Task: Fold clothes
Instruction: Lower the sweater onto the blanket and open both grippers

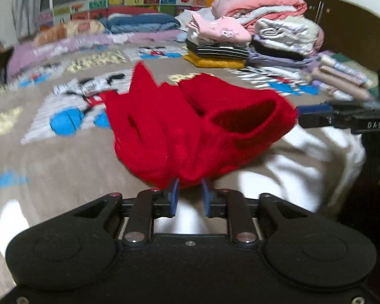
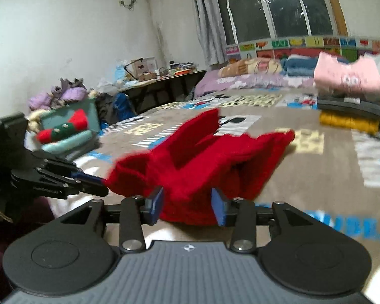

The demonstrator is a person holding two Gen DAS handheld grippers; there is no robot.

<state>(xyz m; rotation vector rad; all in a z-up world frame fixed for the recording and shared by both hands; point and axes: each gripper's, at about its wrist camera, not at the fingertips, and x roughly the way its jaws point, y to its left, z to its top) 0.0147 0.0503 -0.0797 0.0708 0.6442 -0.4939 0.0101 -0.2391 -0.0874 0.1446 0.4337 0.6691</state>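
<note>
A red knit garment (image 1: 190, 126) lies bunched on the cartoon-print bed cover (image 1: 63, 172), its folds standing up in points. In the left wrist view my left gripper (image 1: 190, 190) has its blue pads a little apart, with the garment's near edge between the tips. My right gripper (image 1: 314, 116) reaches the garment's right edge there. In the right wrist view the right gripper (image 2: 187, 202) is open, its blue pads wide apart on either side of the red garment (image 2: 202, 157) and not pressing it. The left gripper (image 2: 93, 182) touches its left corner.
Stacks of folded clothes (image 1: 220, 43) and a pink quilt pile (image 1: 261, 2) stand at the far side of the bed. A white cloth (image 1: 291, 172) lies under the garment's near right. Beyond the bed are a cluttered desk (image 2: 164, 76) and a basket of soft things (image 2: 71, 124).
</note>
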